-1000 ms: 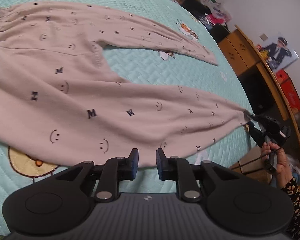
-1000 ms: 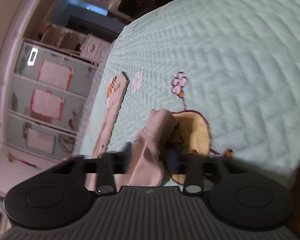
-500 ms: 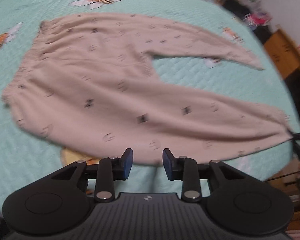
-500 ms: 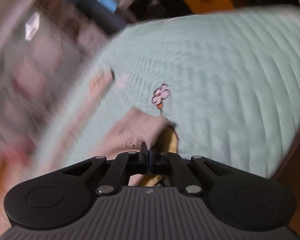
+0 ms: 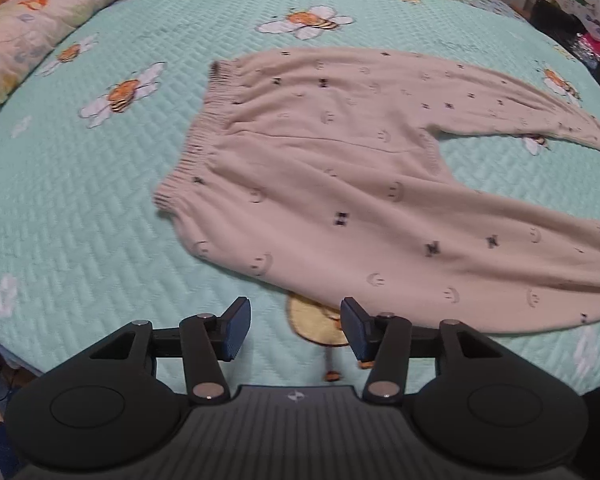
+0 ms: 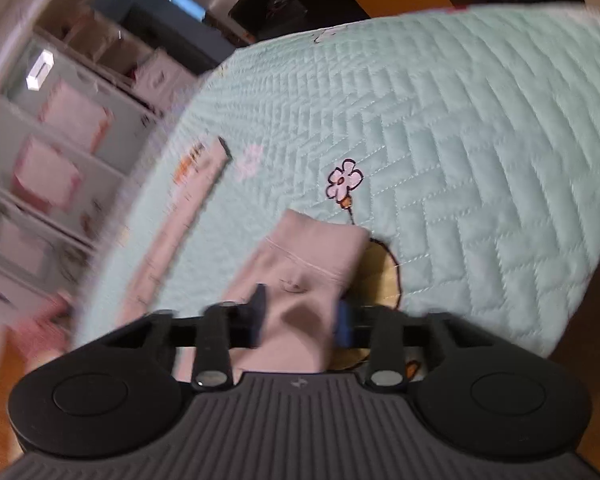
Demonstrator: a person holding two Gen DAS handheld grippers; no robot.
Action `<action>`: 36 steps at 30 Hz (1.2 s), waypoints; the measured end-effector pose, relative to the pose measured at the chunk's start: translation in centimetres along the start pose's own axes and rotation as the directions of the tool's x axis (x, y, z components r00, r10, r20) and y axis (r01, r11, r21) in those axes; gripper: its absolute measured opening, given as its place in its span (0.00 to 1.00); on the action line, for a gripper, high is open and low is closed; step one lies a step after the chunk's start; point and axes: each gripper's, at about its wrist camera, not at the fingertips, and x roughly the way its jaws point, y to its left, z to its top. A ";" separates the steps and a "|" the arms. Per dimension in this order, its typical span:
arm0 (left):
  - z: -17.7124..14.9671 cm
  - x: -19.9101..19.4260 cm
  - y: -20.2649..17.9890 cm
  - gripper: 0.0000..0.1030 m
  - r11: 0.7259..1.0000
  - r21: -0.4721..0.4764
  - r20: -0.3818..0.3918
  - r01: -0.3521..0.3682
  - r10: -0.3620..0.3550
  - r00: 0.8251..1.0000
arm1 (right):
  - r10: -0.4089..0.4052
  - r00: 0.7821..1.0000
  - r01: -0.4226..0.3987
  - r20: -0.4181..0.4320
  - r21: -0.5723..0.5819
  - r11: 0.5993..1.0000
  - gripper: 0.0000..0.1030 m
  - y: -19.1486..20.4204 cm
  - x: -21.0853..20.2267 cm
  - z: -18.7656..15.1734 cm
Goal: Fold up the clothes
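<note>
Pink trousers (image 5: 340,184) printed with smileys lie spread on the mint quilted bedspread (image 5: 80,220). The ribbed waistband (image 5: 194,140) is at the left and both legs run off to the right. My left gripper (image 5: 296,330) hovers open over the near bed edge, just short of the trousers' near hem, holding nothing. In the right wrist view the cuff of the near leg (image 6: 312,248) lies between the spread fingers of my right gripper (image 6: 300,318), which is open. The far leg's cuff (image 6: 216,156) lies flat further back.
A patterned pillow roll (image 5: 40,20) lies at the bed's far left. Dark furniture and bags (image 5: 572,20) stand beyond the far right corner. White cabinets (image 6: 52,152) line the wall past the bed. The bed edge drops to wooden floor (image 6: 588,320) on the right.
The left gripper swung left, bringing the waistband into view, and its jaws spread wider. The right gripper closed at the cuff half a second ago and now stands open again around it.
</note>
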 end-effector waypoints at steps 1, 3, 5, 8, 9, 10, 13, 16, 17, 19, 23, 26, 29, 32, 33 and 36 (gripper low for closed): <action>0.0 0.1 0.3 0.51 1.000 -0.001 -0.001 -0.013 0.013 1.000 | -0.015 1.000 0.015 -0.003 -0.013 1.000 0.11 0.3 0.3 0.1; 0.0 0.1 0.9 0.51 1.000 -0.006 0.001 -0.030 0.030 1.000 | -0.041 0.999 0.041 -0.001 -0.043 0.998 0.07 0.9 0.4 0.3; 0.1 0.1 1.5 0.52 0.999 -0.013 0.006 -0.038 0.038 0.999 | -0.066 0.998 0.067 0.012 -0.090 0.994 0.03 1.9 0.1 0.3; 0.3 0.0 2.3 0.52 0.998 -0.023 0.015 -0.052 0.052 0.999 | -0.068 0.996 0.075 0.062 -0.122 0.990 0.03 3.2 -0.8 0.4; 0.4 0.0 2.6 0.52 0.998 -0.026 0.018 -0.057 0.057 0.998 | -0.079 0.995 0.087 0.069 -0.116 0.989 0.03 3.2 -0.8 0.4; 0.4 -0.1 2.8 0.52 0.998 -0.029 0.020 -0.061 0.061 0.998 | -0.094 0.993 0.101 0.071 -0.106 0.989 0.03 3.1 -0.6 0.4; 0.6 -0.1 3.5 0.52 0.997 -0.037 0.023 -0.069 0.070 0.997 | -0.139 0.989 0.142 0.059 -0.062 0.988 0.02 1.9 0.3 0.0; 0.6 -0.1 4.1 0.52 0.996 -0.040 0.021 -0.076 0.077 0.997 | -0.165 0.985 0.167 0.051 -0.035 0.985 0.01 1.2 0.8 -0.1; 0.6 -0.1 4.2 0.52 0.996 -0.041 0.021 -0.079 0.080 0.997 | -0.173 0.984 0.175 0.051 -0.040 0.984 0.03 1.4 0.9 0.0; 0.7 0.0 4.4 0.53 0.996 -0.043 0.022 -0.081 0.082 0.996 | -0.188 0.981 0.190 0.051 -0.046 0.981 0.03 1.6 0.9 0.1; 0.9 0.3 4.9 0.53 0.995 -0.056 0.021 -0.080 0.081 0.996 | -0.217 0.975 0.220 0.051 -0.059 0.974 0.03 2.0 1.1 0.4; 1.0 0.5 5.2 0.53 0.995 -0.063 0.020 -0.078 0.079 0.997 | -0.239 0.970 0.243 0.052 -0.068 0.968 0.04 2.3 1.2 0.6; 1.1 0.6 5.5 0.53 0.995 -0.069 0.016 -0.079 0.080 0.997 | -0.230 0.971 0.231 0.061 -0.025 0.973 0.02 2.0 1.0 0.7; 1.3 0.7 5.8 0.53 0.994 -0.072 0.017 -0.079 0.081 0.997 | -0.204 0.976 0.202 0.073 0.040 0.979 0.03 1.3 0.7 0.6; 1.4 0.8 5.9 0.54 0.994 -0.072 0.016 -0.080 0.081 0.997 | -0.204 0.976 0.201 0.071 0.043 0.979 0.04 1.4 0.7 0.6; 1.4 1.2 6.4 0.56 0.993 -0.080 0.006 -0.083 0.084 0.996 | -0.162 0.985 0.156 0.058 0.089 0.984 0.12 1.3 0.4 0.9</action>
